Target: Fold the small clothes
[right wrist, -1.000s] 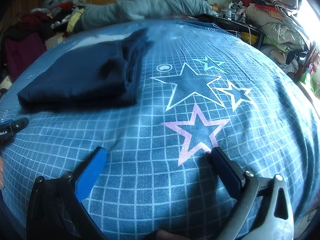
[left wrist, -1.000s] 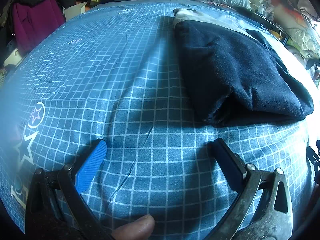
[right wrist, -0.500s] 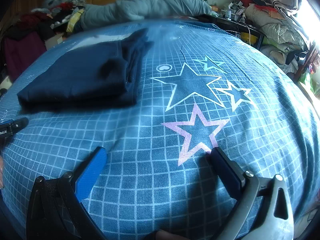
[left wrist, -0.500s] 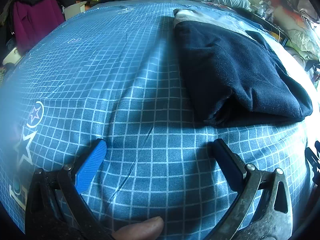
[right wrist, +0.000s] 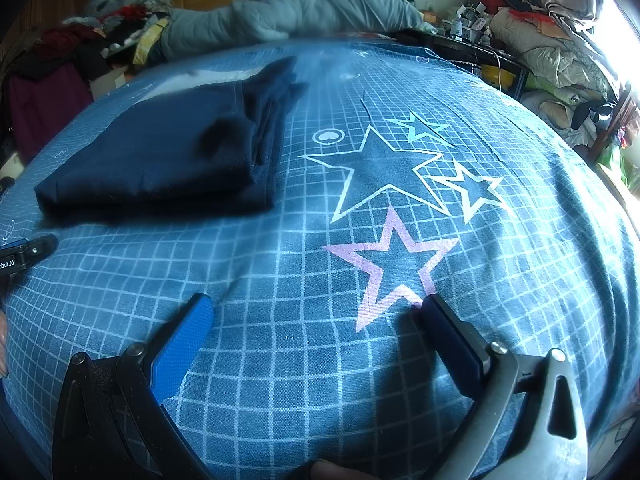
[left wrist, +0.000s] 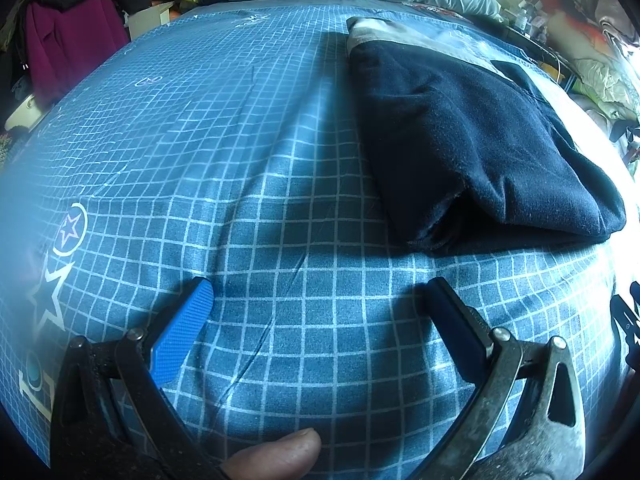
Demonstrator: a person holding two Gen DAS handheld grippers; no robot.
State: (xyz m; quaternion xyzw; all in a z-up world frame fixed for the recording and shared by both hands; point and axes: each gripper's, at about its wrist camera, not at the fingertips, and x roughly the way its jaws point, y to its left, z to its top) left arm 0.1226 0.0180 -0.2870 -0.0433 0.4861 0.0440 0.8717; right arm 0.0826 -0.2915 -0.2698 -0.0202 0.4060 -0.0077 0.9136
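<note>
Reading "bot.AI", left tool (right wrist: 24, 256) nears folded navy garment (right wrist: 160, 160).

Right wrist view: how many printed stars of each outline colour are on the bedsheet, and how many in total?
On the bedsheet:
White-outlined stars: 2, the large one and a smaller one
Pink-outlined star: 1
Teal-outlined star: 1
Total: 4

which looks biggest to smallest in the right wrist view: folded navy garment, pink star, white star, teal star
1. folded navy garment, by far the largest.
2. pink star.
3. white star.
4. teal star, smallest.

These are apparent sizes only: the pink star lies nearest the camera and the teal farthest, so the prints' true sizes may differ less.
</note>
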